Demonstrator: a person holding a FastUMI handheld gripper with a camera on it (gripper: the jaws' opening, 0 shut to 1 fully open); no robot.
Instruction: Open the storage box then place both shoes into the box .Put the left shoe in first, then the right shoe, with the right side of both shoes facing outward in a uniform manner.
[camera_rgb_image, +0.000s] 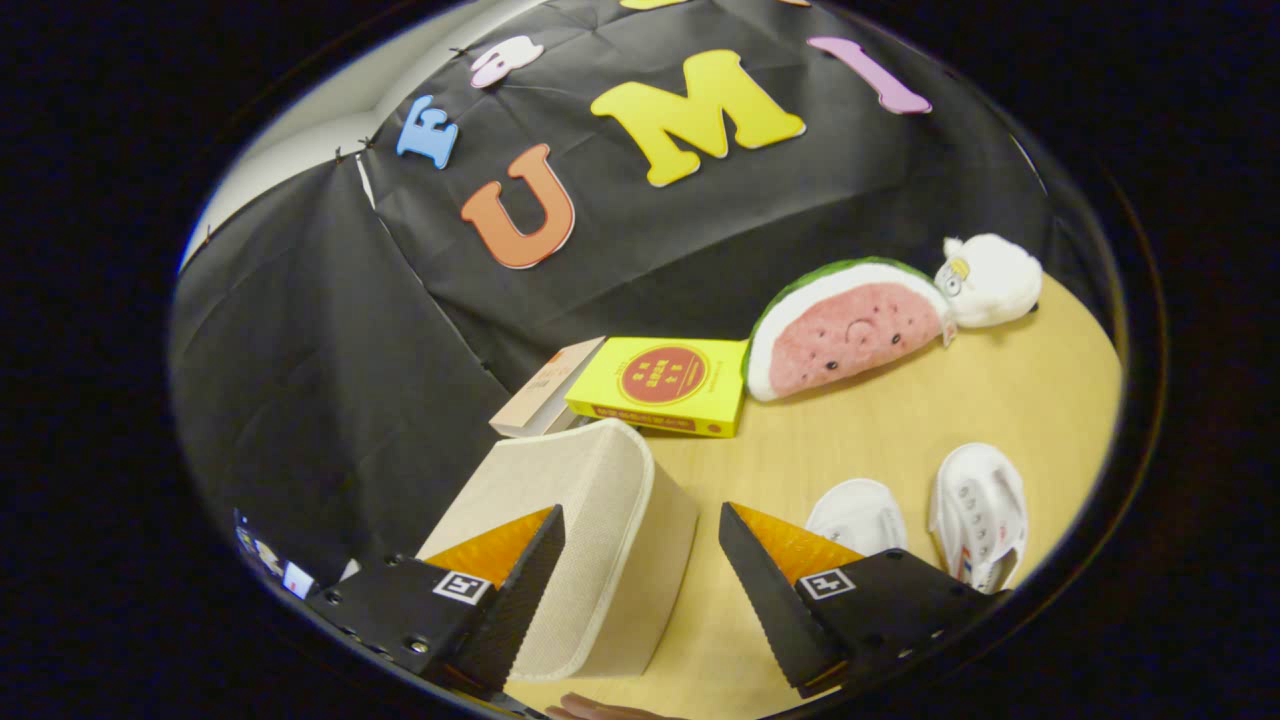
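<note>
A beige fabric storage box (590, 540) with its lid closed stands on the wooden table (1010, 390), partly between my fingers and nearer the left one. My gripper (642, 520) is open, its left finger (520, 590) in front of the box's lid and its right finger (770, 590) apart from the box over bare table. Two small white shoes lie beyond the right finger: one shoe (857, 515) just past the fingertip, the other shoe (980, 515) further right, showing its sole.
A yellow book (662, 385) and a beige book (545, 390) lie behind the box. A watermelon plush (845, 335) and a white plush toy (990, 280) sit at the back right of the table. A hand's fingertips (600, 710) show below the box.
</note>
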